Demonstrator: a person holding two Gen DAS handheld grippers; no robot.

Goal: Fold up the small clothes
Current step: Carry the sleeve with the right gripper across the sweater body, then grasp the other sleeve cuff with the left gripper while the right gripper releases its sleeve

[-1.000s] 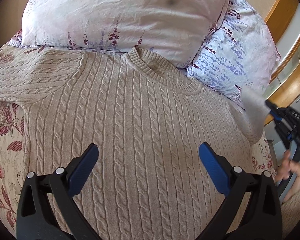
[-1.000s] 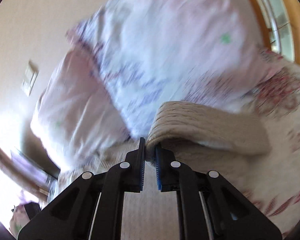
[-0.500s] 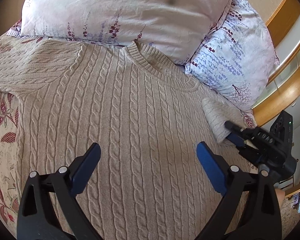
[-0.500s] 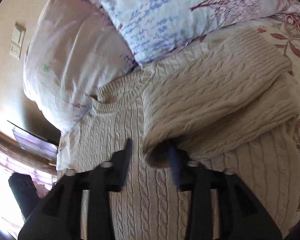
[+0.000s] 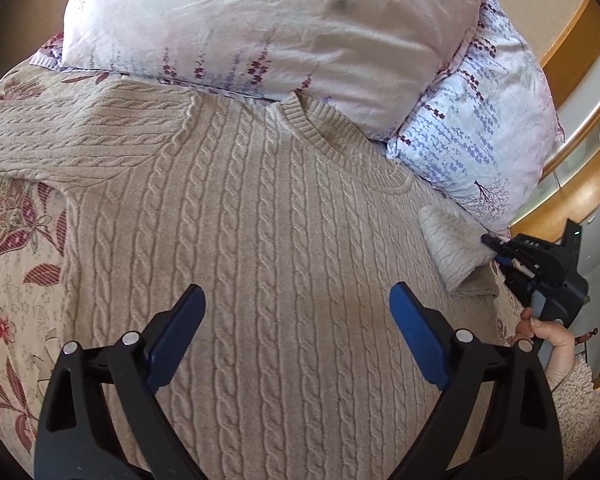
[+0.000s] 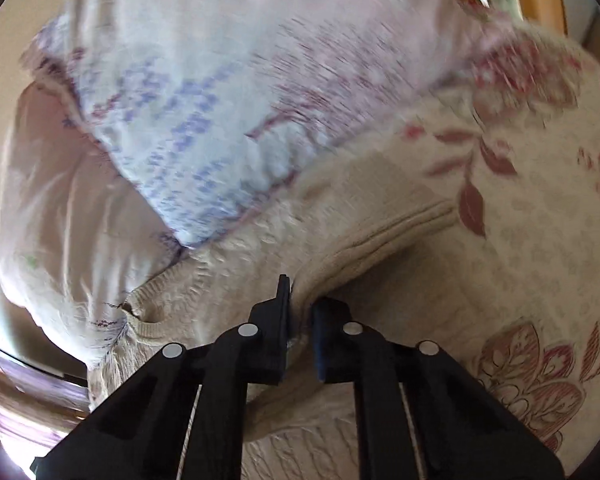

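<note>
Beige cable-knit sweater lies flat on the floral bedspread, collar toward two floral-print pillows behind it; its right sleeve is folded inward onto the body.

The bed carries a cream coverlet printed with red flowers. A beige cable-knit sweater lies flat on it, neckline toward two pillows: a pale pink floral pillow and a white pillow with blue-purple sprigs beside it.
</note>
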